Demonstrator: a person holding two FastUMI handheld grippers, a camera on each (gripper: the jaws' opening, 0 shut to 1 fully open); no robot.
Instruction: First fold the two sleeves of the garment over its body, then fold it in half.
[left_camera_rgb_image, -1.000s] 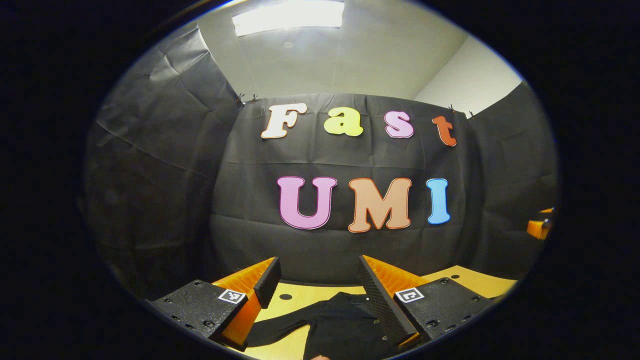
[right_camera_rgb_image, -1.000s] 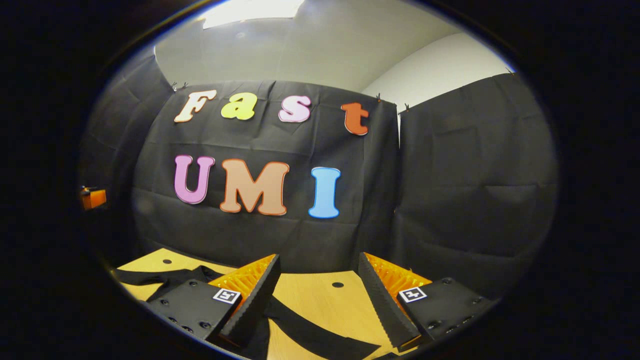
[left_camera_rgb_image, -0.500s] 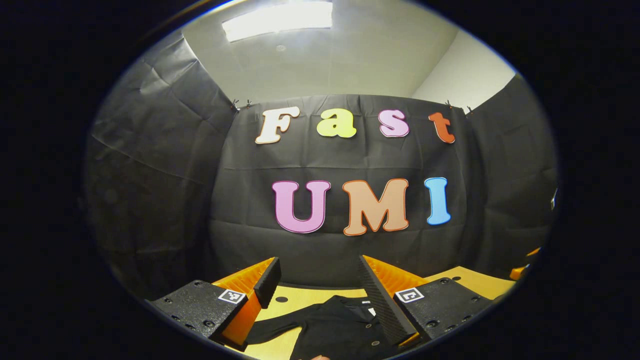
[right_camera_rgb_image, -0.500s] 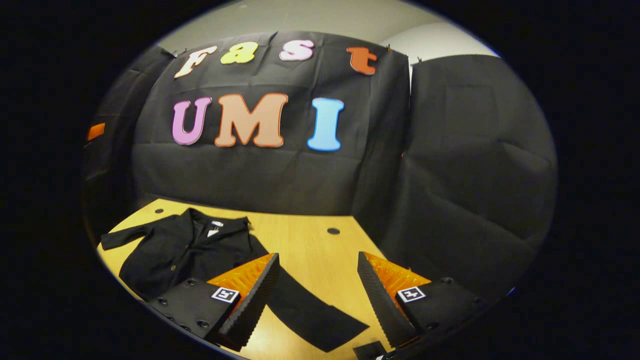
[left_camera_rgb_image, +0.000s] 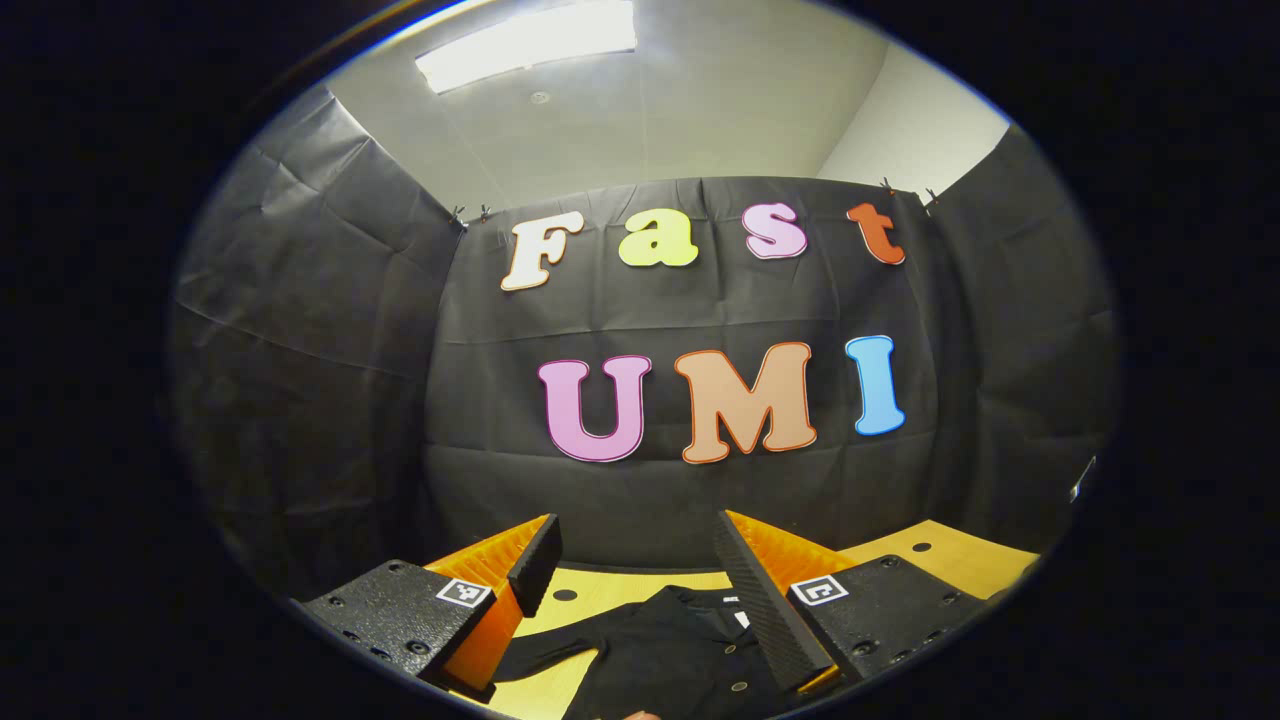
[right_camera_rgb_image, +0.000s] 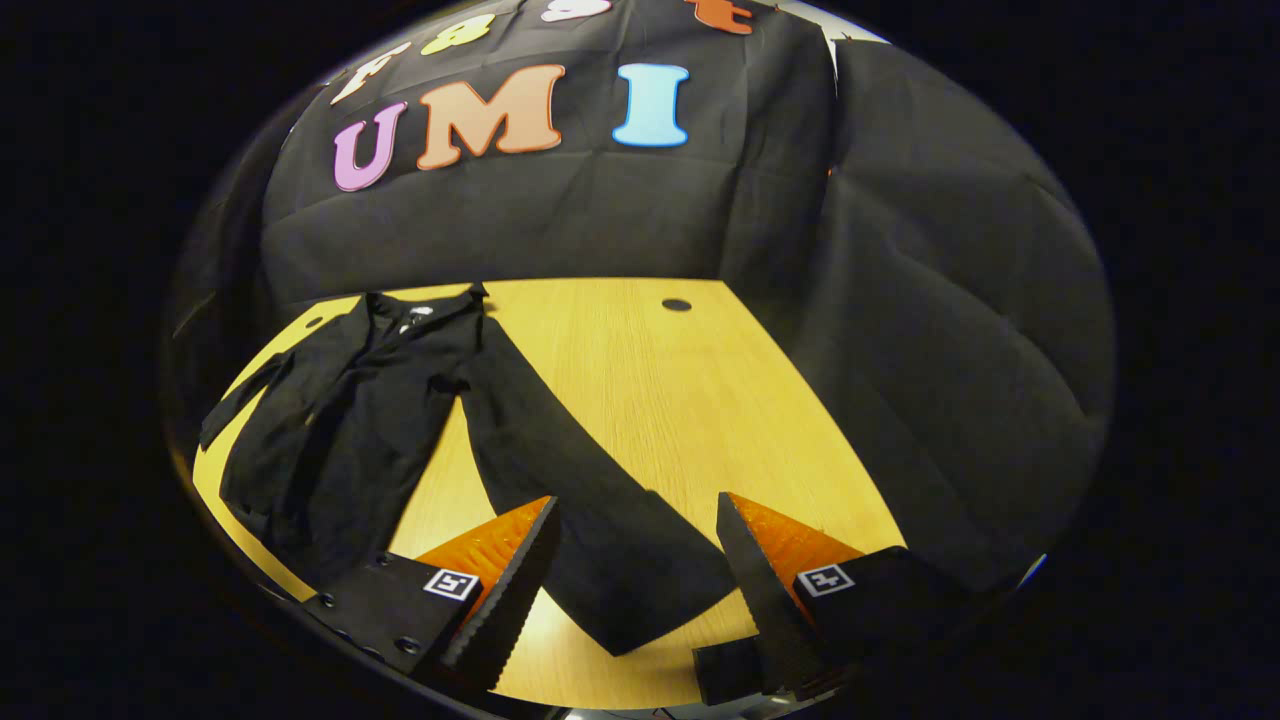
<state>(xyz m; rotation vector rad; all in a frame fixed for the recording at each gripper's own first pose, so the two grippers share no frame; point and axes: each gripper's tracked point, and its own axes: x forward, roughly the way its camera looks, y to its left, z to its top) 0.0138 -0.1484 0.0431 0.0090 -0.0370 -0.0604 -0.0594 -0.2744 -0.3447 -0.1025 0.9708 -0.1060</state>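
Observation:
A black buttoned garment (right_camera_rgb_image: 340, 430) lies flat on the wooden table (right_camera_rgb_image: 690, 400), collar toward the far wall. Its long sleeve (right_camera_rgb_image: 590, 520) stretches out diagonally toward my right gripper (right_camera_rgb_image: 635, 508), which is open and hovers over the sleeve's end, so the cuff lies between the two fingers. The other sleeve (right_camera_rgb_image: 235, 400) sticks out at the garment's left side. In the left gripper view, the left gripper (left_camera_rgb_image: 635, 525) is open and held above the garment's (left_camera_rgb_image: 680, 650) collar and button area, pointing mostly at the wall.
The table (left_camera_rgb_image: 940, 565) runs up to the black cloth walls on the far and right sides. A small round hole (right_camera_rgb_image: 676, 304) sits in the tabletop near the far edge. A small dark piece (right_camera_rgb_image: 725, 670) shows by the right finger's base.
The right gripper has tipped down toward the table, and the sleeve's end now lies between its fingers. The left gripper has barely shifted and stays open.

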